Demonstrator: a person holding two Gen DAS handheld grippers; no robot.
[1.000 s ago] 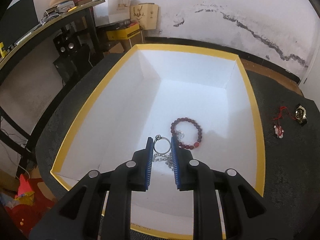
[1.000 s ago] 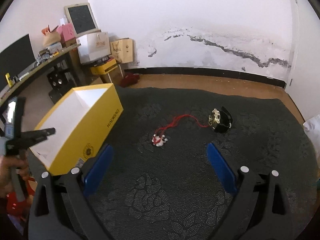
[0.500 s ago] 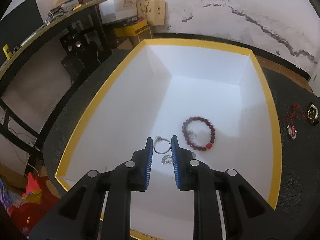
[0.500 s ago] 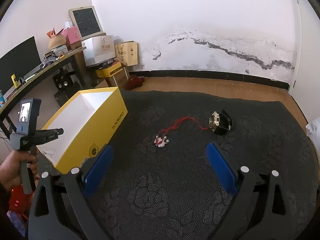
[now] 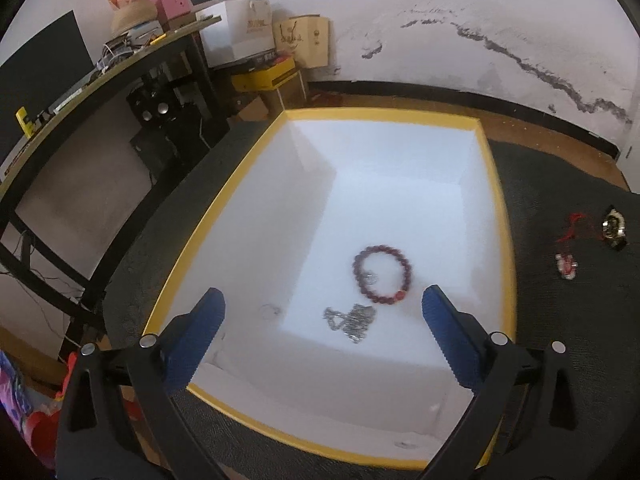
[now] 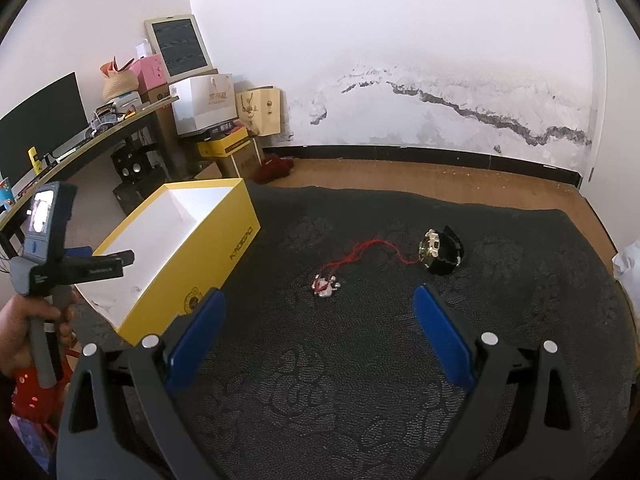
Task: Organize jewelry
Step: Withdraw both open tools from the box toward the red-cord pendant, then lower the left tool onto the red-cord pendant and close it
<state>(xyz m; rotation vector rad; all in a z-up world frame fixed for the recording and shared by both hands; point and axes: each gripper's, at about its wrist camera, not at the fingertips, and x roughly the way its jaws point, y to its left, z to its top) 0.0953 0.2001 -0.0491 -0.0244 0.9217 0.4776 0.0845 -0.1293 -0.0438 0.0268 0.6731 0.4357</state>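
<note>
Left wrist view: the left gripper (image 5: 322, 316) has its blue-padded jaws spread wide, holding nothing, above the yellow-rimmed white cardboard box (image 5: 505, 240). On the box floor between them lie a silver chain necklace (image 5: 352, 322), a thin silver ring (image 5: 272, 309) at nine o'clock from it, and a dark red beaded bracelet (image 5: 382, 274) at one o'clock. Right wrist view: the right gripper (image 6: 318, 326) likewise has wide, empty jaws over the dark patterned carpet (image 6: 360, 380). A red-corded charm (image 6: 326, 285) lies at twelve o'clock, a black-strapped gold watch (image 6: 440, 252) at one o'clock.
</note>
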